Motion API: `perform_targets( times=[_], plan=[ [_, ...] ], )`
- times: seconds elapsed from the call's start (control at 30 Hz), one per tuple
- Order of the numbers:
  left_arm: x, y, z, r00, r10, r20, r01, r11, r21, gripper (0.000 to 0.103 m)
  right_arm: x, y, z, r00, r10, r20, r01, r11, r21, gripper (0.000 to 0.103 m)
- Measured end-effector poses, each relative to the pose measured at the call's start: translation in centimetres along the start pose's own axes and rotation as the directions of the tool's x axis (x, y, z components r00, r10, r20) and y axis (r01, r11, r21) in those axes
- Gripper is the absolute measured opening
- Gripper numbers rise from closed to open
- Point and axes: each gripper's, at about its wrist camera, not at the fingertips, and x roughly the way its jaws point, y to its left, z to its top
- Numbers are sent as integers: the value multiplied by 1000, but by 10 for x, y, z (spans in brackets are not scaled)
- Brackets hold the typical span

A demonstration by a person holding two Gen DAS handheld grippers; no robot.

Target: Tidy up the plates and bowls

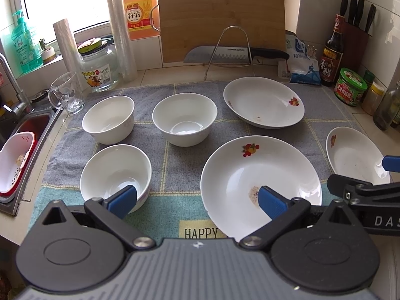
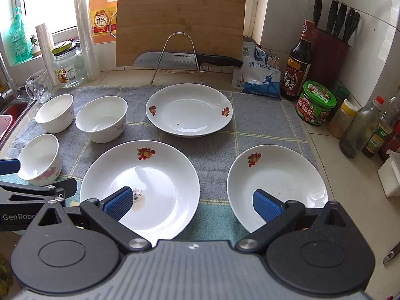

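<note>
Left gripper (image 1: pixel 197 201): jaws spread wide, holding nothing, hovering over the near edge of the mat (image 1: pixel 190 155); its left pad overlaps the near bowl (image 1: pixel 115 172), its right pad the centre plate (image 1: pixel 260 185) in the left wrist view.
Right gripper (image 2: pixel 192 203): jaws also wide apart and empty, hovering low between the centre plate (image 2: pixel 140 182) and the right plate (image 2: pixel 277 182).
Bowls: three white ones on the left part of the mat, all upright and apart; the back-left bowl (image 1: pixel 108 118) and the middle bowl (image 1: pixel 184 118) sit behind the near bowl.
Plates: three with fruit prints, none stacked; the far plate (image 1: pixel 263 102) lies behind the centre one, the right plate (image 1: pixel 355 155) near the mat's right edge.
Desk (image 2: pixel 350 200): tiled, carrying the mat; a cutting board (image 1: pixel 221 17) leans at the back with a knife (image 1: pixel 235 53) on a wire rack.
Left wrist view only: the sink (image 1: pixel 27 130) with a pink-rimmed strainer basket (image 1: pixel 15 160), and the word HAPPY on the mat (hidden in the other view).
Right wrist view only: pink flower patterns on the bowls' outer walls, and more bottles along the right wall.
Cross-sightings: each camera catches the other gripper at its frame edge (right gripper (image 1: pixel 370 192), left gripper (image 2: pixel 27 182)).
</note>
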Motion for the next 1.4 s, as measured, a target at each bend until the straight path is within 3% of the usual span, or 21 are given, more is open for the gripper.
perform_targets(
  times=[0.57, 0.73, 1.0, 1.27, 1.4],
  plan=[
    [-3, -6, 14, 994, -69, 84, 65, 997, 43, 102, -8, -8, 2, 996, 2, 94, 2, 999, -46, 103],
    [-2, -13, 17, 986, -139, 92, 134, 989, 58, 102, -15, -20, 0, 989, 9, 149, -1, 998, -57, 103],
    [1, -31, 26, 975, -184, 124, 174, 981, 83, 102, -21, -54, -13, 980, -26, 199, 38, 998, -54, 103],
    [7, -58, 29, 958, -226, 178, 201, 968, 150, 102, -13, -97, -43, 987, -75, 141, 80, 996, -34, 103],
    [14, -70, 32, 945, -288, 152, 264, 951, 163, 102, -7, -111, -58, 991, -72, 113, 75, 997, -18, 103]
  ],
)
